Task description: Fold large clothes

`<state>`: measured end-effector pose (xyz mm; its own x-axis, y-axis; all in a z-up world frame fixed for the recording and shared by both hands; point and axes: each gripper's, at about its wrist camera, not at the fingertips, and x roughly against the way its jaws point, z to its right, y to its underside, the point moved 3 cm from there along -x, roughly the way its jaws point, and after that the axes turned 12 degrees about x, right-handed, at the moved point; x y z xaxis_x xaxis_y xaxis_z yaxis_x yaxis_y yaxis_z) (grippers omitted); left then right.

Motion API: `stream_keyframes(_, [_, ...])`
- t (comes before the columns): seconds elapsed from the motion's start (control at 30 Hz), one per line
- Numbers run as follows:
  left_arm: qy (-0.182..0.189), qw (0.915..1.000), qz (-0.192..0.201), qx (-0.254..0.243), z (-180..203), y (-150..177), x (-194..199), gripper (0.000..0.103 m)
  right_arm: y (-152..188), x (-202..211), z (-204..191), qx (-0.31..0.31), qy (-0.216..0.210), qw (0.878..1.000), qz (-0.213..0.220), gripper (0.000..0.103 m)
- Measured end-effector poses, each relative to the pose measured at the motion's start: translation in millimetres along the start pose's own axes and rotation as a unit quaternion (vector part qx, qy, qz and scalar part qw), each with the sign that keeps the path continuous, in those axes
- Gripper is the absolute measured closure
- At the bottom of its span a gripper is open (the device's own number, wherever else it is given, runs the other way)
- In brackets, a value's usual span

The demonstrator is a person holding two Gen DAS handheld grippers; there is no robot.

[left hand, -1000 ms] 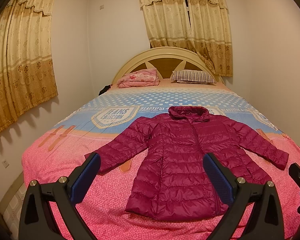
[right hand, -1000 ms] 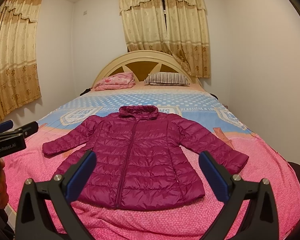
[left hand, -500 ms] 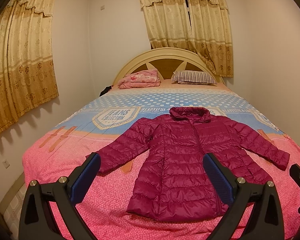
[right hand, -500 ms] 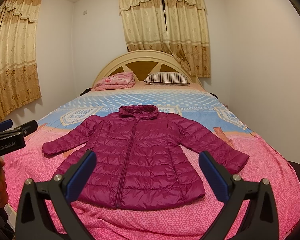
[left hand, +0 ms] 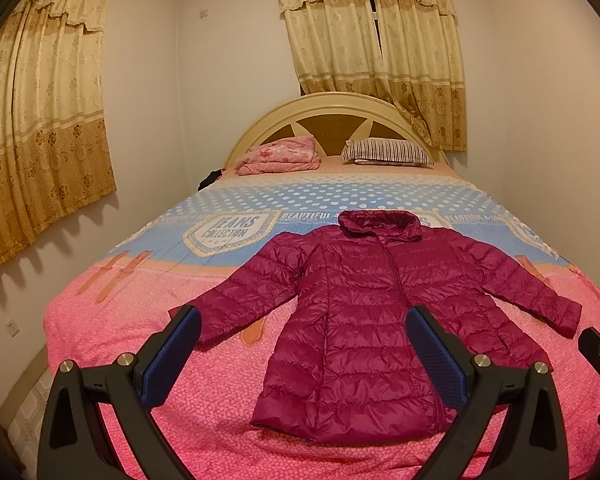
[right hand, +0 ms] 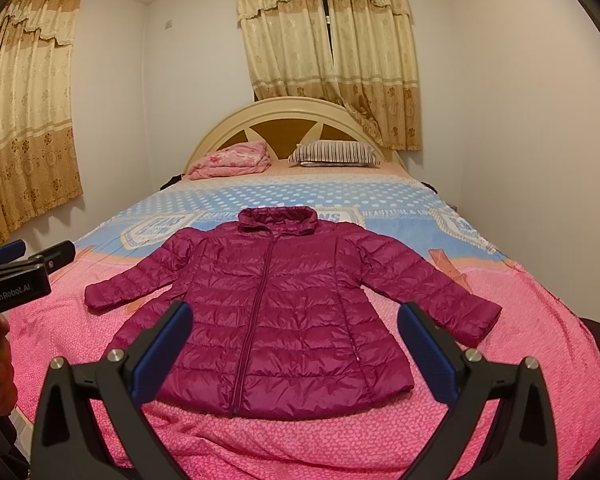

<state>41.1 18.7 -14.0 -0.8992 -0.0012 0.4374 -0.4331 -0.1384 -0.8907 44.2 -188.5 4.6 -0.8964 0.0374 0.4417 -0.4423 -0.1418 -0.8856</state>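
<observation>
A magenta quilted puffer jacket (left hand: pixel 372 320) lies flat and zipped on the bed, front up, collar toward the headboard, both sleeves spread out; it also shows in the right wrist view (right hand: pixel 276 312). My left gripper (left hand: pixel 302 354) is open and empty, held above the foot of the bed in front of the jacket's left half and hem. My right gripper (right hand: pixel 296 350) is open and empty, in front of the jacket's hem. The left gripper's body (right hand: pixel 16 284) shows at the left edge of the right wrist view.
The bed (left hand: pixel 120 320) has a pink and blue cover. A folded pink blanket (left hand: pixel 278 156) and a striped pillow (left hand: pixel 388 152) lie by the headboard. Walls stand close on both sides, with curtains (left hand: pixel 40 120) on the left and behind the headboard.
Both grippers stay open and almost still. The left wrist view has drifted very slightly; the jacket has not moved.
</observation>
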Motion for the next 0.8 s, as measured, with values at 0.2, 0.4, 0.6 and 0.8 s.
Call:
stream_keyframes(0.2, [-0.008, 0.9999, -0.012, -0.006, 3, 9, -36, 0.001, 15, -30, 19, -0.045, -0.029, 0.998, -0.028, 0.000])
stream_keyframes(0.4, [-0.018, 0.9988, -0.040, -0.021, 15, 20, -99, 0.001, 48, -79, 71, -0.107, -0.002, 0.990, -0.087, 0.000])
stream_keyframes(0.6, [-0.032, 0.9966, -0.070, -0.030, 26, 26, -164, 0.001, 89, -127, 151, -0.184, 0.040, 0.970, -0.151, 0.014])
stream_keyframes(0.8, [-0.052, 0.9939, -0.085, -0.047, 31, 26, -216, 0.001, 112, -145, 224, -0.237, 0.100, 0.948, -0.186, 0.018])
